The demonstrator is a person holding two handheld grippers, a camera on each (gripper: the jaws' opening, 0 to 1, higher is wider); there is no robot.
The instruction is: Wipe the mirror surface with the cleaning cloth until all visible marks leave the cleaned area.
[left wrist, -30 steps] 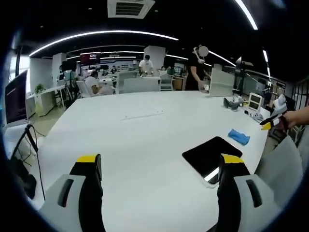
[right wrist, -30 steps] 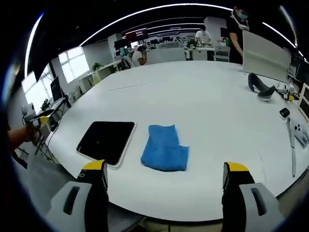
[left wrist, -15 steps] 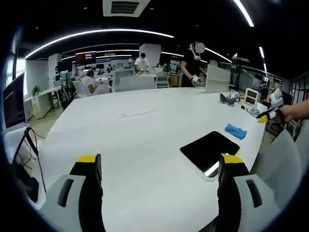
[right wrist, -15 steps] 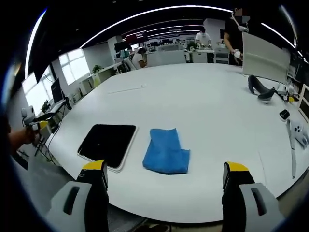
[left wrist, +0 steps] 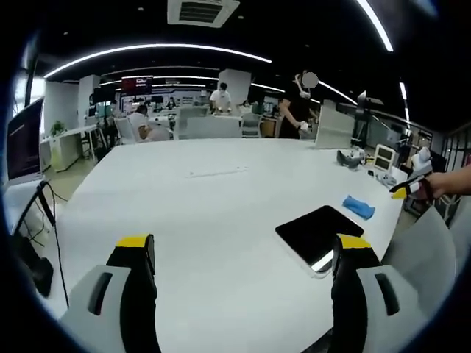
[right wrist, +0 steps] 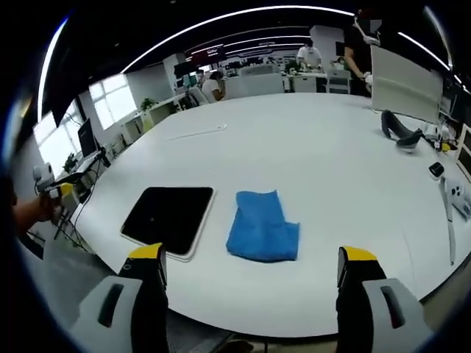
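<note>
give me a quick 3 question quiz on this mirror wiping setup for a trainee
1. True or false: the blue cloth lies on top of the mirror.
2. In the right gripper view, the cloth lies on which side of the mirror? A) left B) right C) behind it
3. Fill in: the right gripper has its jaws ____ and holds nothing.

Key
1. False: the cloth lies on the white table beside the mirror, apart from it.
2. B
3. open; the left gripper is open and empty too.
</note>
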